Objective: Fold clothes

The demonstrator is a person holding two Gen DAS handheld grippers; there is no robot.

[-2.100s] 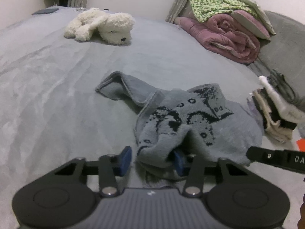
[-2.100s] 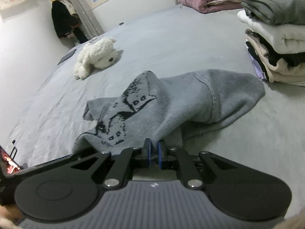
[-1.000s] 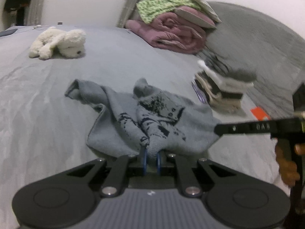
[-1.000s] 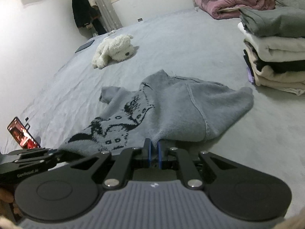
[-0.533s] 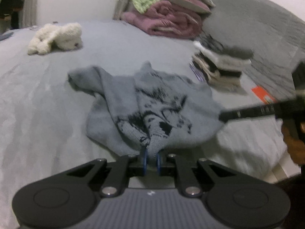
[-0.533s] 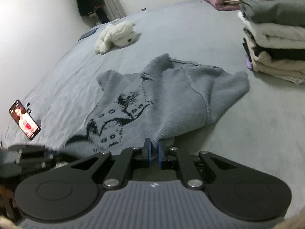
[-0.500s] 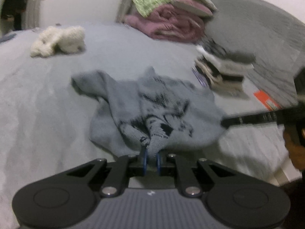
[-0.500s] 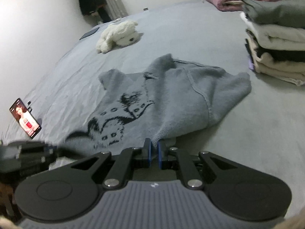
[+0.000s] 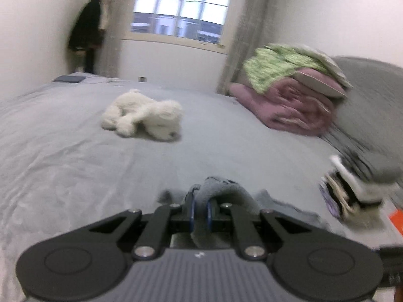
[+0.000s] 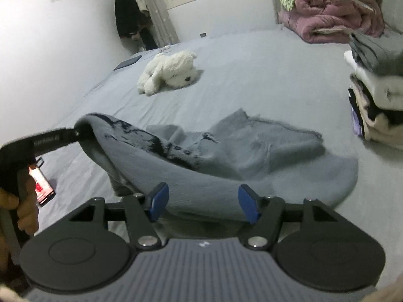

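A grey sweater (image 10: 226, 156) with a black knitted pattern lies crumpled on the grey bed (image 10: 252, 70). My left gripper (image 9: 200, 212) is shut on a bunched edge of the sweater (image 9: 216, 191) and holds it lifted; it also shows at the left of the right wrist view (image 10: 78, 132), raising that corner. My right gripper (image 10: 202, 201) is open, its blue pads either side of the sweater's near edge, which lies loose between them.
A white plush dog (image 10: 171, 71) lies further up the bed. A stack of folded clothes (image 10: 377, 95) stands at the right. Rolled pink and green bedding (image 10: 332, 12) sits at the back right. A phone (image 10: 41, 187) lies at the left.
My right gripper has opened and let go of the sweater's edge. My left gripper has lifted its held corner higher and tilted up, so most of the sweater has dropped out of its view.
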